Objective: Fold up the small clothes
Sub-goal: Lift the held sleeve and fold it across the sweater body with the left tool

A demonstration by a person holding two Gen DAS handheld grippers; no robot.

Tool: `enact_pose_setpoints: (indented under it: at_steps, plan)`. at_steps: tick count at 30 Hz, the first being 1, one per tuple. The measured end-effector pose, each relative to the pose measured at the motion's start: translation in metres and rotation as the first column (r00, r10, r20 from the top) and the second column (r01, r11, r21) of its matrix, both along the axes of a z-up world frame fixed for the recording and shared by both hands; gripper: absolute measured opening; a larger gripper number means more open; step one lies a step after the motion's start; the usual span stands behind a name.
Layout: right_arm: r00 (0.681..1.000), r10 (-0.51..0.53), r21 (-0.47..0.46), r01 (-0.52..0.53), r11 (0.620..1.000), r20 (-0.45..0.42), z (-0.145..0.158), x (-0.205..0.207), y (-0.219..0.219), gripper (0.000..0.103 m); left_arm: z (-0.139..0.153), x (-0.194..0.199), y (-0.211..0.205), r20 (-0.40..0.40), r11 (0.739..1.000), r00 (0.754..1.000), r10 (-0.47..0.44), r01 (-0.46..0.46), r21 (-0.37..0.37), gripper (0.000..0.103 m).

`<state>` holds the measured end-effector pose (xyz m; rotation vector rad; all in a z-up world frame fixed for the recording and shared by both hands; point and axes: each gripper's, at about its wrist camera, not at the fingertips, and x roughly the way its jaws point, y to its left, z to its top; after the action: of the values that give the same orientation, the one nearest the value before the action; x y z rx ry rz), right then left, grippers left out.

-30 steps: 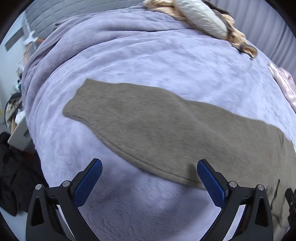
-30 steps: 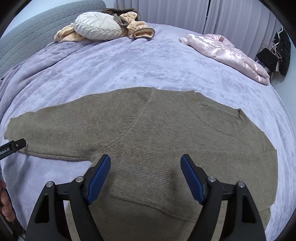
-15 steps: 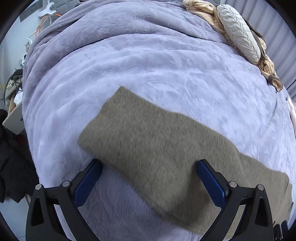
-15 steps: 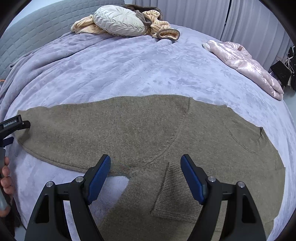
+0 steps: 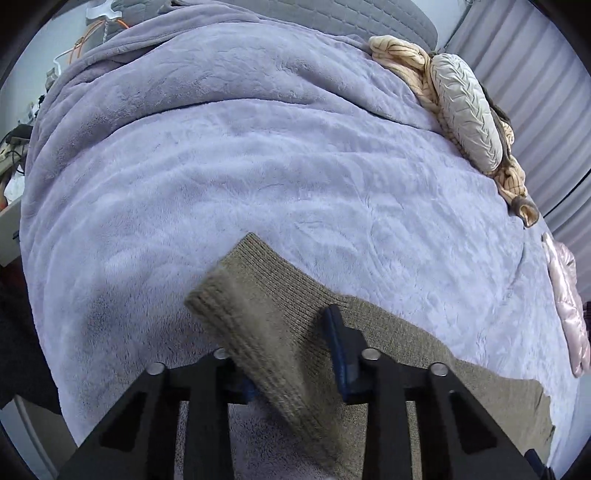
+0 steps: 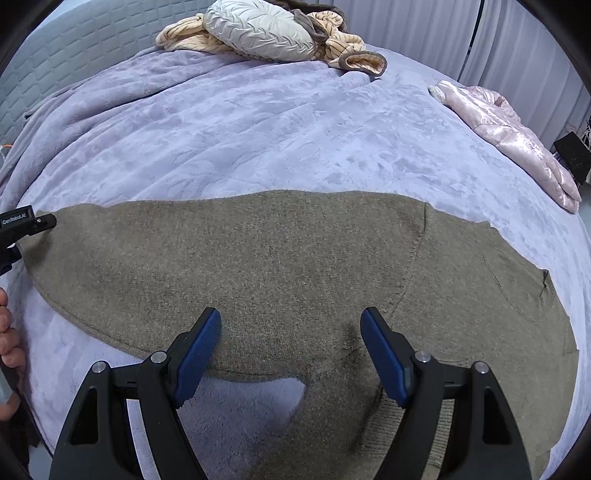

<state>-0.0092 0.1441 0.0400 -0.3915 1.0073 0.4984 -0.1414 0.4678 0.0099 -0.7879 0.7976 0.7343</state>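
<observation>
An olive-brown knitted sweater (image 6: 295,258) lies flat on the lilac blanket (image 6: 258,129), one sleeve stretched out to the left. My left gripper (image 5: 291,354) is shut on the ribbed cuff (image 5: 251,295) of that sleeve, and the cuff stands up between the pads. In the right wrist view the left gripper's tip (image 6: 26,221) shows at the sleeve end. My right gripper (image 6: 291,350) is open and empty, low over the sweater near the armpit.
A pale cushion (image 6: 258,29) on a beige striped garment (image 6: 184,35) lies at the head of the bed. A pink padded jacket (image 6: 513,125) lies at the right edge. The bed's left edge (image 5: 40,332) drops to dark clutter.
My left gripper has moved to the end of the sleeve and closed on the cuff. My right gripper has moved left along the sweater and stays open.
</observation>
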Motion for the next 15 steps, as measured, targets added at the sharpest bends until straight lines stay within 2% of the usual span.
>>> enact_pose_setpoints:
  at_steps: [1, 5, 11, 15]
  plan:
    - [1.0, -0.003, -0.002, 0.003, 1.0, -0.002, -0.001, 0.001, 0.002, 0.081, 0.0, -0.001, 0.001, 0.014, 1.0, 1.0, -0.002, 0.002, -0.01, 0.014]
    - [1.0, -0.007, -0.004, 0.007, 1.0, -0.01, -0.005, 0.0, 0.009, 0.081, 0.003, -0.008, -0.001, 0.059, 1.0, 0.998, -0.012, 0.012, -0.013, 0.008]
    - [1.0, -0.008, -0.026, 0.008, 1.0, 0.005, -0.01, -0.002, 0.023, 0.081, 0.014, -0.02, -0.004, 0.113, 1.0, 0.993, -0.025, 0.027, -0.01, 0.008]
    - [0.998, -0.055, -0.032, 0.055, 0.998, 0.011, -0.014, 0.006, 0.032, 0.081, 0.027, -0.024, -0.012, 0.123, 0.998, 0.991, -0.056, 0.054, 0.019, 0.008]
